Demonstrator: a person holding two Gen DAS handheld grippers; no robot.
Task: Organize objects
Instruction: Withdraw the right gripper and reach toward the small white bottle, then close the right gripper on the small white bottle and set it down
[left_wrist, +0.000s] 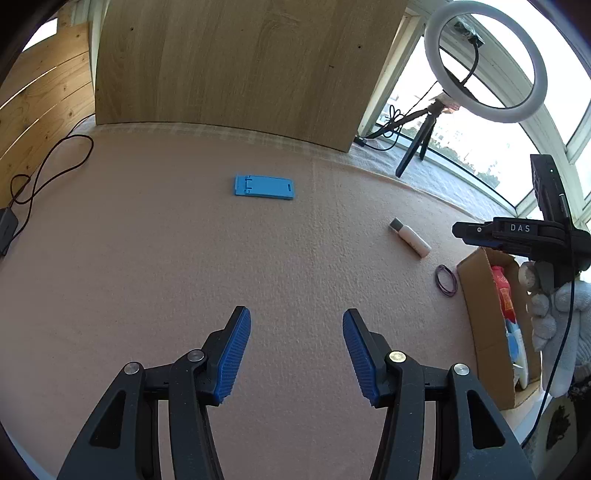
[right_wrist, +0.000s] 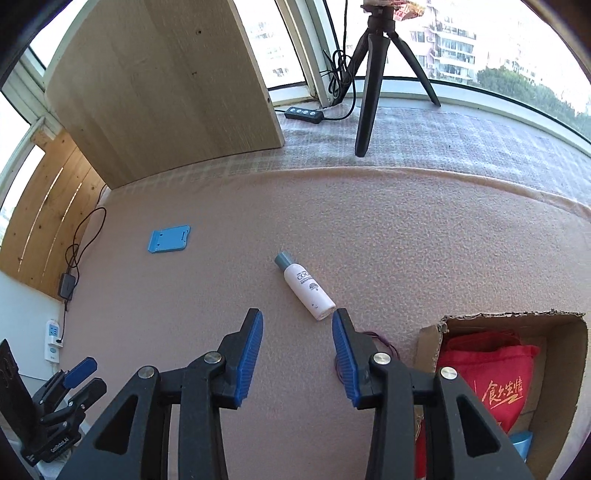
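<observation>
- The white bottle (right_wrist: 305, 290) lies on its side on the pink cloth (right_wrist: 406, 236), just ahead of the right gripper (right_wrist: 297, 332), whose jaws stand apart and empty.
- Purple rubber bands (left_wrist: 446, 280) lie between bottle and cardboard box (right_wrist: 569, 369), which holds a red bag (right_wrist: 491, 373).
- A blue stand (left_wrist: 264, 187) lies flat, well ahead of the left gripper (left_wrist: 296, 334), also spread and empty.
</observation>
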